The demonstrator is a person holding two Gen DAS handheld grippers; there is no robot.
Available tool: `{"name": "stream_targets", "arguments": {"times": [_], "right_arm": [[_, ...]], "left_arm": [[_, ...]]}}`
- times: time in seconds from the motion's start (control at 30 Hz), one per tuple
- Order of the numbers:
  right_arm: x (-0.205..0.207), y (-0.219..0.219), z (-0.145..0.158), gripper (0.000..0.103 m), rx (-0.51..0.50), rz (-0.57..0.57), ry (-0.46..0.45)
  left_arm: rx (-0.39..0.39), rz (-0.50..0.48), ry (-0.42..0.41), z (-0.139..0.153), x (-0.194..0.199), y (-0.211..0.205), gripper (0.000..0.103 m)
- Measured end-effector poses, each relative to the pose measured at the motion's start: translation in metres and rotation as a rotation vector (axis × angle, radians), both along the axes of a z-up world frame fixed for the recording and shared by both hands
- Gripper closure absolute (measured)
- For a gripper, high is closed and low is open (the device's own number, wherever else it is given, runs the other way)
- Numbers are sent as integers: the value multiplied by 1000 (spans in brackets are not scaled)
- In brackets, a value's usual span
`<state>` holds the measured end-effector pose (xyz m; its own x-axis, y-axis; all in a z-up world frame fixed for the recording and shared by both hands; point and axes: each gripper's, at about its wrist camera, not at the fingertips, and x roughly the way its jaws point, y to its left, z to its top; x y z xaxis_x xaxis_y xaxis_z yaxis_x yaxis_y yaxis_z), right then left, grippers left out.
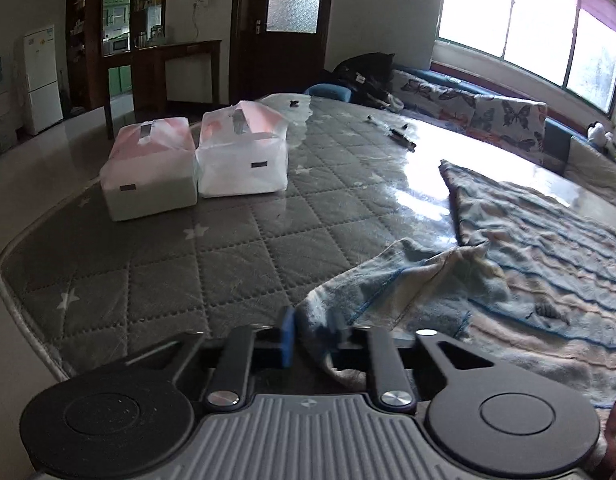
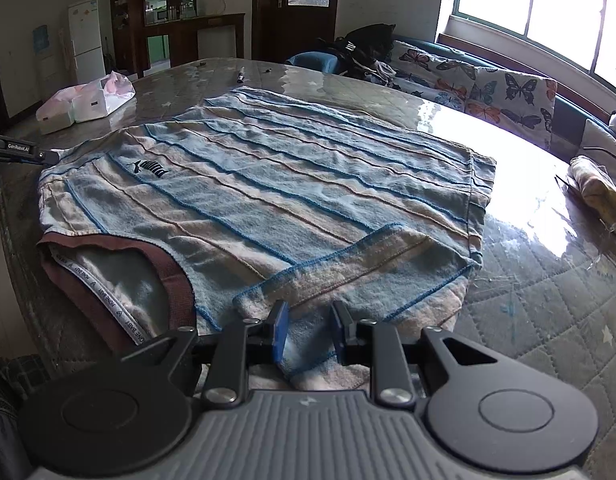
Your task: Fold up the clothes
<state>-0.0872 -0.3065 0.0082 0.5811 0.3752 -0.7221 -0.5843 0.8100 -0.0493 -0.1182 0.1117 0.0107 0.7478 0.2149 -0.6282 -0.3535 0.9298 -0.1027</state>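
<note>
A blue and pink striped T-shirt lies spread on the glass-topped table, brown collar towards me. Its right sleeve is folded onto the body. My right gripper is open, its blue-padded fingers astride the sleeve's edge without pinching it. In the left wrist view the shirt lies to the right and its left sleeve runs up into my left gripper, which is shut on that sleeve. The left gripper also shows in the right wrist view at the shirt's far left edge.
Two white and pink bagged packs stand on the table at the far left. Pens lie at the far side. A butterfly-patterned sofa with dark clothes runs under the window. A yellowish cloth lies at the table's right edge.
</note>
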Motion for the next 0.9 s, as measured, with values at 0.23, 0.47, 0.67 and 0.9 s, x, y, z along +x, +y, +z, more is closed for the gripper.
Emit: {"name": "stream_targets", "arguments": {"times": [0.23,0.47,0.67,0.9], "right_arm": [[0,0,0,80,2,0,-2],[-1,0,-1,80,7,-1,-5],[0,-1,-1,79,10,0,-7],[0,0,-1,79,11,1,-7]], "left_arm": [[-53,-162,-166,32,-12,-25,97],[-107,-407,-228,45,-3,-74,97],[-144,-600,-203,42,10,-114,97],[-161,-749,-154,32,14,-150,94]]}}
